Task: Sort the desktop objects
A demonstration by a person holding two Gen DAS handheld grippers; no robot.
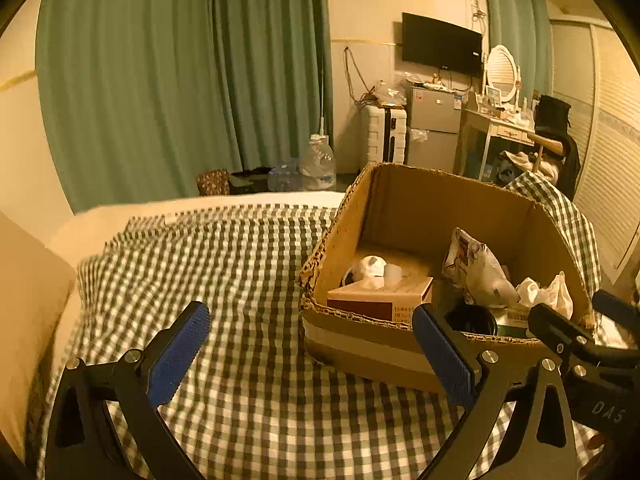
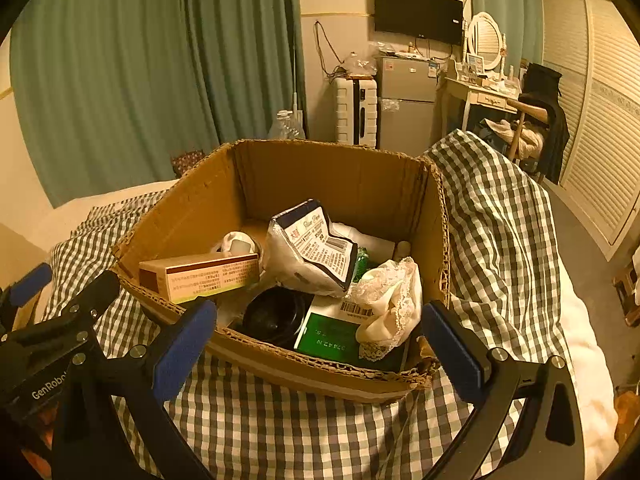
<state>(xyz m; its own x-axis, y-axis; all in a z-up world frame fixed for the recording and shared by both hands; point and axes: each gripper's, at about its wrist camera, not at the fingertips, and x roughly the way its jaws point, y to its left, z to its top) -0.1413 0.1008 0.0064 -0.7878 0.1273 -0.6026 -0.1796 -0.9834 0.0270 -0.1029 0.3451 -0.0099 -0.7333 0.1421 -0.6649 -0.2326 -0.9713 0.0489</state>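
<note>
left gripper (image 1: pixel 312 354): spread wide, empty, over checked cloth (image 1: pixel 248 272) | right gripper (image 2: pixel 320 344): wide, empty, seemingly clear of cardboard box (image 2: pixel 192 216)

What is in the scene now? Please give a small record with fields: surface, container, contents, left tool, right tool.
surface: green checked cloth
container: open cardboard box standing on the cloth
contents: tissue box, white printed pouch, black round tub, green packet, lace-edged cloth
left tool: open, holding nothing, left of the box's near corner
right tool: open, holding nothing, fingers astride the box's near rim
</note>
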